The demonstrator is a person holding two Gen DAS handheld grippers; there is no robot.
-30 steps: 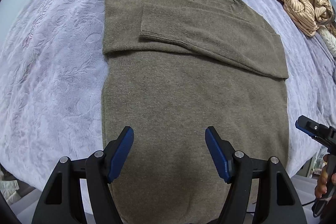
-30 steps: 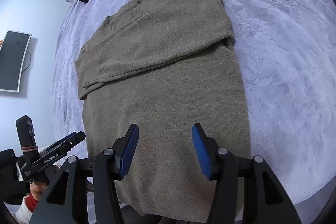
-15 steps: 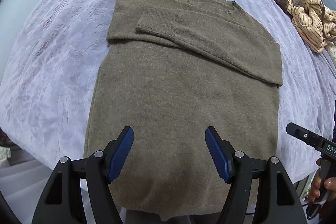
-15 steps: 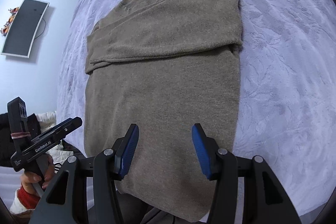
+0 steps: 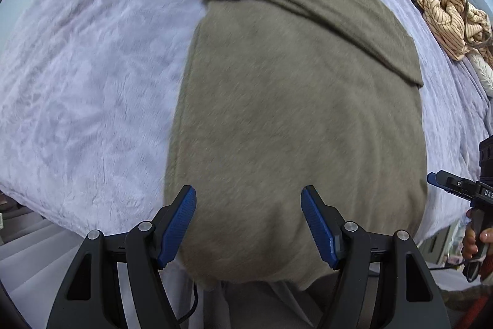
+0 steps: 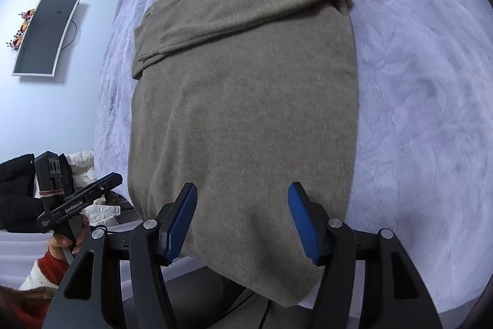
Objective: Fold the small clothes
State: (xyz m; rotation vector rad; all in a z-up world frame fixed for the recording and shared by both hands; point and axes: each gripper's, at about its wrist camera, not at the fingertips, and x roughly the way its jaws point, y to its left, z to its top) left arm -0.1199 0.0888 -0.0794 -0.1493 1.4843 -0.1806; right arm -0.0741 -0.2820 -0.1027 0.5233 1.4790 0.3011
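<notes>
An olive-brown knitted sweater (image 5: 295, 113) lies flat on a pale lilac plush bedspread (image 5: 86, 82), both sleeves already crossed over the chest, its hem hanging slightly past the near edge of the bed. The left gripper (image 5: 248, 221) hovers over the hem's left corner with its jaws standing wide and nothing between them; the right gripper (image 6: 240, 221) hangs over the right part of the hem, its jaws having just been opening, and they too are clear of the cloth. The step in hand looks like taking the hem at both corners to carry it up toward the collar. To do it well, each pair of jaws should bite both layers of knit close to the side seams, lift evenly, and lay the hem square on the shoulders so the sleeves do not slide. The knit is soft, thick and slightly fuzzy, likely to sag and stretch if pulled from one side; the embossed bedspread should grip it somewhat.
</notes>
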